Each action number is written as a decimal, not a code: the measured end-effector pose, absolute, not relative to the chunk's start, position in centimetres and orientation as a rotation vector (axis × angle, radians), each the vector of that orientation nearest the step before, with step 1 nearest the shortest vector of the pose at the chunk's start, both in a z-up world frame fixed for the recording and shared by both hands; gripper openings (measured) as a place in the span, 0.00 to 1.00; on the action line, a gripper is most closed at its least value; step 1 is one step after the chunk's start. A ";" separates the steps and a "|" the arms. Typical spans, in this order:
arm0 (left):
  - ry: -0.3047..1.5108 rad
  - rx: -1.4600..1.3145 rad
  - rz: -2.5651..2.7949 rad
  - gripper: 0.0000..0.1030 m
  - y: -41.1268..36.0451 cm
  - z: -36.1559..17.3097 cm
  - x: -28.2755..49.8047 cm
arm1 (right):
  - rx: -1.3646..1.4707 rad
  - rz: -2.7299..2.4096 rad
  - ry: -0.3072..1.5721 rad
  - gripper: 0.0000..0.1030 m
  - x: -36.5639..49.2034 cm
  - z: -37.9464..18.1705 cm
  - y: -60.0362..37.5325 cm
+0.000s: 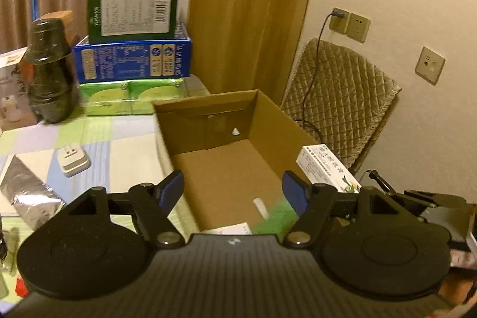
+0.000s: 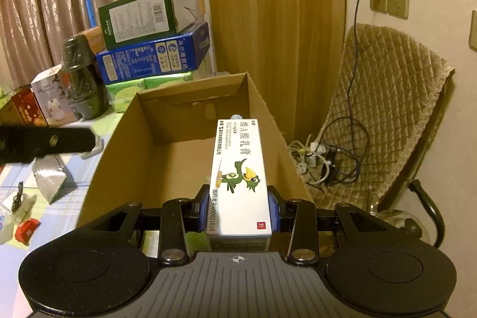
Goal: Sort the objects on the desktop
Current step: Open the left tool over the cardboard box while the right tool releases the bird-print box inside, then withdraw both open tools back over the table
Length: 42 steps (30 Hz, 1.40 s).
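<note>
An open cardboard box (image 1: pixel 262 115) (image 2: pixel 119 136) stands on the checked tablecloth. My right gripper (image 2: pixel 240 210) is shut on a white medicine carton (image 2: pixel 238 178) with a green bird on it, and holds it over the box. The carton also shows in the left wrist view (image 1: pixel 325 169), at the box's right wall. My left gripper (image 1: pixel 234 192) is open and empty above the box's near end. A small white tube (image 1: pixel 261 207) and a white and green packet (image 1: pixel 235 228) lie on the box floor.
A white charger (image 1: pixel 73 158) and a silver foil pouch (image 1: pixel 26 189) lie left of the box. Stacked green and blue cartons (image 1: pixel 131 55) and a dark bottle (image 1: pixel 49 73) stand behind. A quilted chair (image 2: pixel 387 109) with tangled cables (image 2: pixel 322 160) is on the right.
</note>
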<state>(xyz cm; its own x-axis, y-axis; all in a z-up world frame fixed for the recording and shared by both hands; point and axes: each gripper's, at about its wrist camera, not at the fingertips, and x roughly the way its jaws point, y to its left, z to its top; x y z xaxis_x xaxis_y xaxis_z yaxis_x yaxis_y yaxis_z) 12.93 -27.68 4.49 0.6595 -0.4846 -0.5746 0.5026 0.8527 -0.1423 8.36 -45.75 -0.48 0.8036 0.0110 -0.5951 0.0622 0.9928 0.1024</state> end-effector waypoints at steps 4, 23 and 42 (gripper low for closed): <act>0.657 0.028 -0.540 0.66 -26.3 4.0 12.6 | 0.131 -0.003 0.602 0.61 8.8 0.0 -45.6; 0.697 0.014 -0.389 0.76 -16.1 1.9 8.0 | 0.194 0.090 0.561 0.71 2.2 2.3 -39.8; 0.671 0.047 -0.126 0.90 -0.7 2.4 3.7 | 0.103 0.345 0.608 0.80 -0.9 0.5 -26.4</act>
